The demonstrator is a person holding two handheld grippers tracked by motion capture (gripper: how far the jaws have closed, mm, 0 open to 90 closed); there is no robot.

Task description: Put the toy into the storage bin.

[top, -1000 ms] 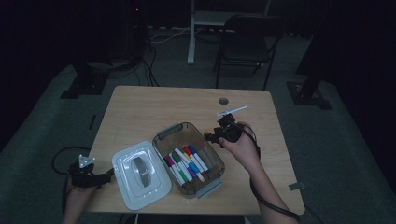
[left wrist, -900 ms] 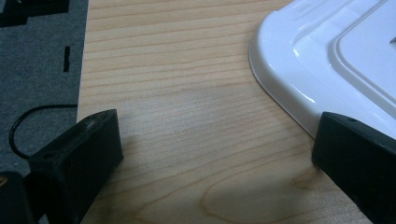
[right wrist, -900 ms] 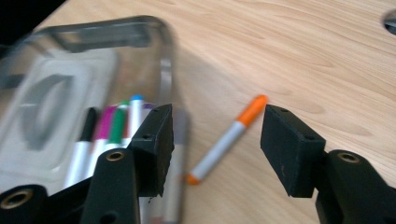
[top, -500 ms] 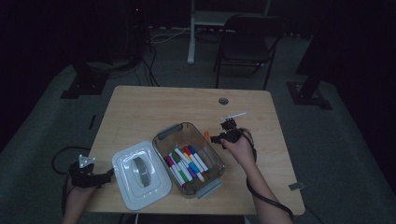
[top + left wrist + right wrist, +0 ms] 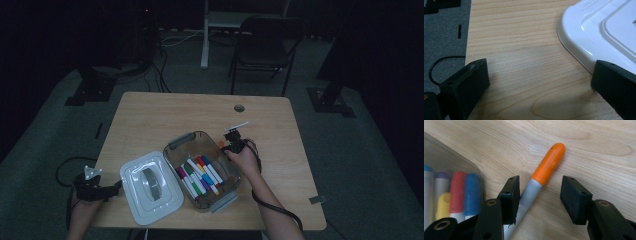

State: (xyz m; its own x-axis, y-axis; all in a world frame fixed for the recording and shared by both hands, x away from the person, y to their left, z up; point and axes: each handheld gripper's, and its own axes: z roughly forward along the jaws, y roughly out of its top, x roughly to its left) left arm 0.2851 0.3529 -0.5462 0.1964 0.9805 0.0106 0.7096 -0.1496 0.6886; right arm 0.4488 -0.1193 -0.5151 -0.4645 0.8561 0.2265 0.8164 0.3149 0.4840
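Jaws of the left gripper stand wide at the near left beside the lid. Right gripper, just been closing, straddles the orange marker untouched: light, stiff, slick; grip its grey barrel.

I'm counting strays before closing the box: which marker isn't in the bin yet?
The orange-capped marker: it lies on the bare table between the right tongs' jaws, while the rest lie inside the clear bin.

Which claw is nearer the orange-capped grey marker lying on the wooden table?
Right. The right claw straddles the orange-capped grey marker, its jaws closing but not yet gripping. The left claw sits across the table, beside the white plastic lid.
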